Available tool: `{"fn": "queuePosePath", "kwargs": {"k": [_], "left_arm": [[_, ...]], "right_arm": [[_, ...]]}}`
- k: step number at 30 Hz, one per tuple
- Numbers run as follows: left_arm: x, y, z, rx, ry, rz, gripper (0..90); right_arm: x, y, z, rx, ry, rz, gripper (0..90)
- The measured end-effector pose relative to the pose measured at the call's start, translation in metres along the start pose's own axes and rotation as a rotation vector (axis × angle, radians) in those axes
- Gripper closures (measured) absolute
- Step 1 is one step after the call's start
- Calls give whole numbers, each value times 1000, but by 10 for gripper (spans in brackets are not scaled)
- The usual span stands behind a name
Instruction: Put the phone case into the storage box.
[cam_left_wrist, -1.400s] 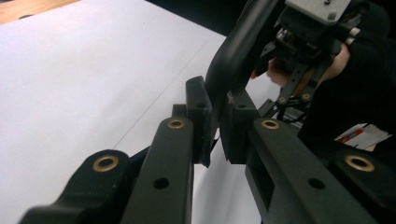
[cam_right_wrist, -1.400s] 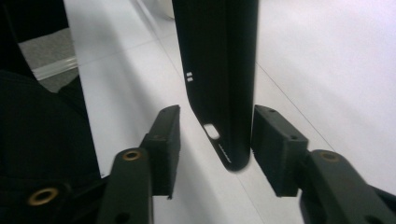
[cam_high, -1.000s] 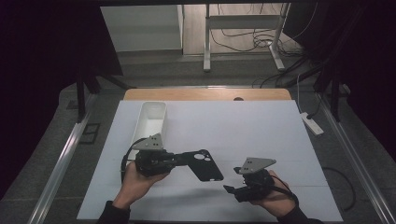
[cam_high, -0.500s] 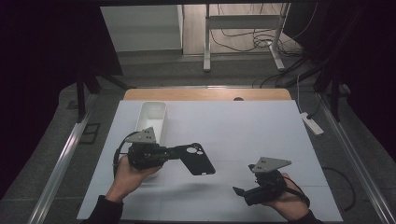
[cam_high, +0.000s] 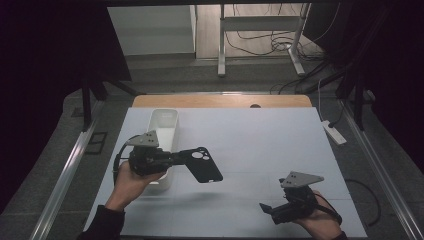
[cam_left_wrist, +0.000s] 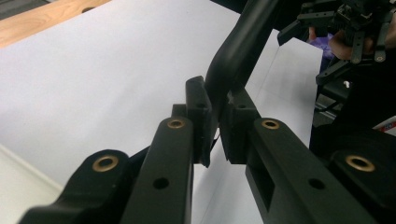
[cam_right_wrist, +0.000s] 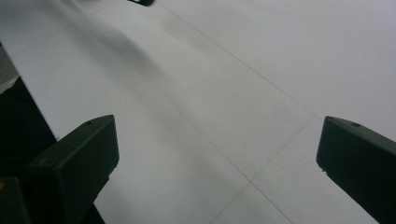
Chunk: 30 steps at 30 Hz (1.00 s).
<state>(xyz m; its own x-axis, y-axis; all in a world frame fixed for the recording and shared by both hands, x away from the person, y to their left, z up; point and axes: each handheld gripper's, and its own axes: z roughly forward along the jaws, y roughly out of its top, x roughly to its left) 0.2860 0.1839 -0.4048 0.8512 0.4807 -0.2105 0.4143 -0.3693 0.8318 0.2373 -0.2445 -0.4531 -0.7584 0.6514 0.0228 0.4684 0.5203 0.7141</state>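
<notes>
**Phone case gripped beside the white bin**

The white bin (cam_high: 165, 125) stands near the table's (cam_high: 280, 145) left edge, long and narrow, its open top facing up. The part of its inside that shows in the high view looks bare and white; the near end is hidden behind the left gripper (cam_high: 172, 159), so what lies there cannot be told.

That left gripper sits at the bin's near end, its jaws clamped together on the edge of a black phone case (cam_high: 202, 165). The case sticks out to the right of the bin, held off the table, with its camera cut-out towards the gripper. In the left gripper view the pads pinch the curved rim of the case (cam_left_wrist: 238, 51) tightly.

The right gripper (cam_high: 267, 209) rests well to the right of the bin, towards the table's near edge. Its jaws have just been opening and stand wide apart, with only bare table between them in the right gripper view.
</notes>
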Motion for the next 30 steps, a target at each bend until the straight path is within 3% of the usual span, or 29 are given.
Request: {"fn": "queuePosePath", "kwargs": {"k": [10,18,30], "left_arm": [[6,2,-8,7,22,8,825],[13,1,-14,6,37,-5,825],[20,6,-19,15,57,-7,825]], "right_arm": [[-9,-13,-4,22,-74,50,0],[-15,-23,-9,38,-104,93,0],[-21,-41,-33,38,-169,151,0]]}}
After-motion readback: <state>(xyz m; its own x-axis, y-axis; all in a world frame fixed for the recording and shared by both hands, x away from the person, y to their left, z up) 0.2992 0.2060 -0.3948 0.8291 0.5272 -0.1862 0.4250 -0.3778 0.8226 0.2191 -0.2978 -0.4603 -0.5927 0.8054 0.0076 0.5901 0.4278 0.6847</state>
